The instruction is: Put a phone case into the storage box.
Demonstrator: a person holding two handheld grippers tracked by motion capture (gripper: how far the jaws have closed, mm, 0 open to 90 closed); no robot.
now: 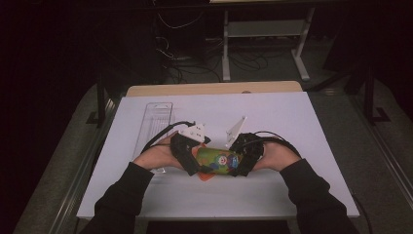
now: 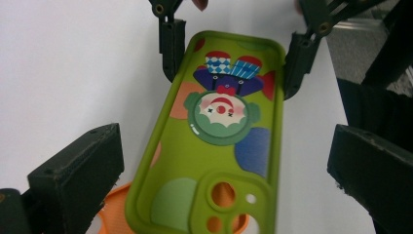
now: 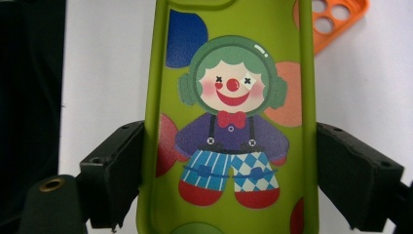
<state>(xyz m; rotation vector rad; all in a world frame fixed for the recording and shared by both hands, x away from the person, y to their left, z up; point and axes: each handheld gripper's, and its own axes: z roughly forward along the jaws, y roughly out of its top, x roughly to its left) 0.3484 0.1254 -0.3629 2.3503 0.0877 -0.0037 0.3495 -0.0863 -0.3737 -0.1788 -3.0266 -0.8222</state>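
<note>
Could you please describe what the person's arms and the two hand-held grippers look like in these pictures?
Both forearms wear dark long sleeves. The left hand-held gripper and the right hand-held gripper are black, each with two blocky black jaws on jointed links. A pale three-cornered plate sits on top of the right one, a white block on the left. Black cables trail from each.

We record a white tabletop (image 1: 272, 112) laid over a light wooden board (image 1: 214, 88) whose far edge shows beyond it. Behind the table we list a white metal stand (image 1: 265, 29) with a low shelf and splayed feet, and a tangle of dark cables (image 1: 185, 58) on the grey floor (image 1: 336, 102). Dark frame legs (image 1: 368, 92) stand at both sides. The room beyond is unlit; light falls on the table alone.
</note>
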